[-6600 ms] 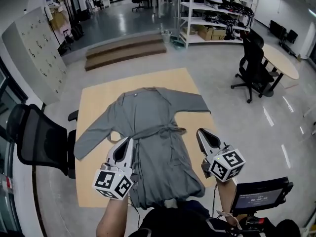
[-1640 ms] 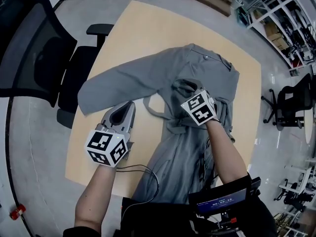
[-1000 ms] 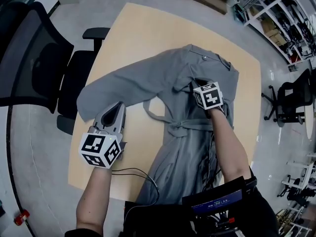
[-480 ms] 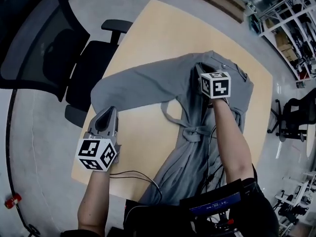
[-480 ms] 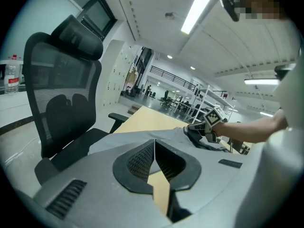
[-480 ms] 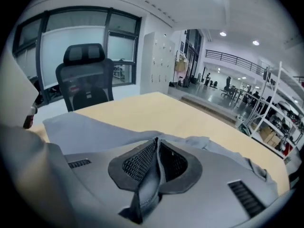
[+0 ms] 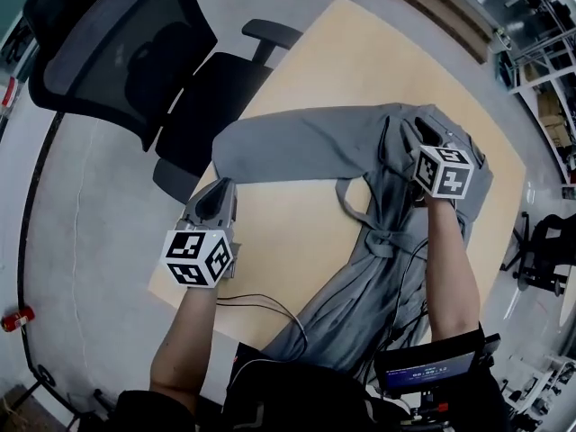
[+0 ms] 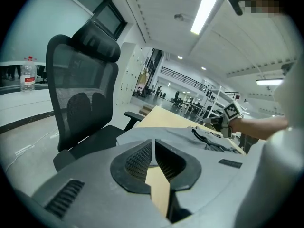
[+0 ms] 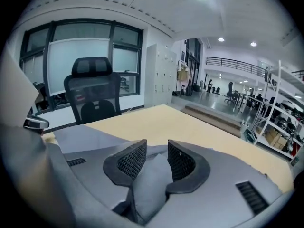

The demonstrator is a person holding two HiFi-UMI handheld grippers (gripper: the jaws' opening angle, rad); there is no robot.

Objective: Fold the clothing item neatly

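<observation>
A grey robe point(image 7: 306, 151) lies on the wooden table point(image 7: 297, 70), its left sleeve stretched out toward the table's left edge and its right side folded in over the body. My right gripper point(image 7: 421, 133) is over the collar end; its jaws have just been opening and now stand open. A fold of the grey cloth point(image 9: 154, 175) sits loose between the pads. My left gripper point(image 7: 223, 189) hovers shut and empty at the left sleeve's cuff. In the left gripper view the sleeve point(image 8: 175, 134) lies just beyond the closed left gripper point(image 8: 153, 148).
A black mesh office chair point(image 7: 135, 52) stands close against the table's left edge. A cable point(image 7: 261, 304) trails over the near part of the table. A small screen point(image 7: 427, 367) sits at the person's waist. Another chair point(image 7: 549, 250) stands to the right.
The right gripper travelled up the robe to the collar with the folded cloth and its jaws parted. The left gripper moved out to the left sleeve's end and stayed shut.
</observation>
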